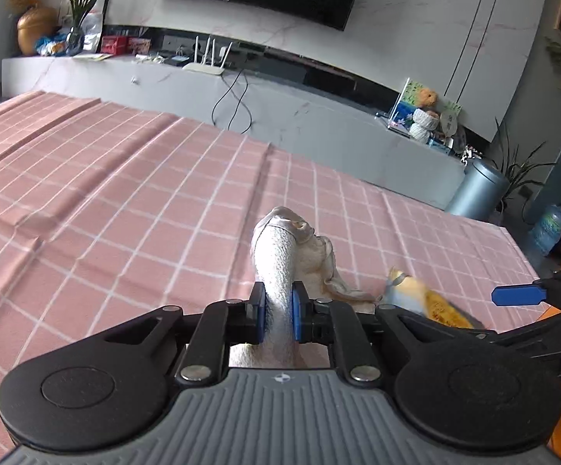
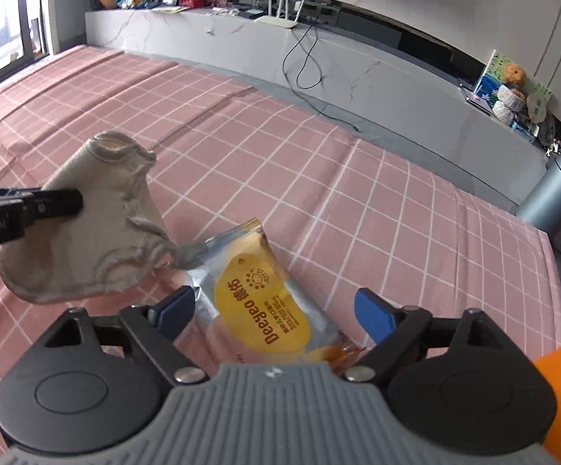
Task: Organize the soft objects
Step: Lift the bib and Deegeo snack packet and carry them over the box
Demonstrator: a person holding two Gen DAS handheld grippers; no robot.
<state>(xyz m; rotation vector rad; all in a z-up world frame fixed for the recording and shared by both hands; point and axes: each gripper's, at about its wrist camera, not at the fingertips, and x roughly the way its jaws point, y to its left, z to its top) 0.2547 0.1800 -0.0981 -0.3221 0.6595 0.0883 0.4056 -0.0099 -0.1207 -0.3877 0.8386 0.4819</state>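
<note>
Nearest to me, the left hand-held gripper [image 1: 276, 312] is pinched tight on a cream sock [image 1: 280, 248], its blue pads [image 1: 259, 310] pressing the knit from both sides. The sock stands up out of the jaws with its cuff topmost, lifted off the pink checked cloth [image 1: 125, 193] that covers the surface, so I judge it is being carried clear to be sorted on its own. That gripper points down and forward at a moderate slant, reaching in from the left side.

Just beside it, the right hand-held gripper [image 2: 276, 310] stands wide open and grips nothing. Between its spread fingers lies a yellow and silver snack packet [image 2: 265, 294], flat on the cloth, neither pad touching it. Seen from the right wrist, the sock's trailing edge hangs just above or against the packet's far corner; I cannot tell whether they touch. The right gripper tilts more steeply down, poised over the packet, which reads as a release rather than a reach, though that is only my judgement.

Beyond them the cloth runs bare to its far edge. Past that a low grey TV bench [image 2: 357, 66] carries a white router [image 2: 276, 19], and a grey bin [image 2: 555, 193] stands on the floor at the right.
</note>
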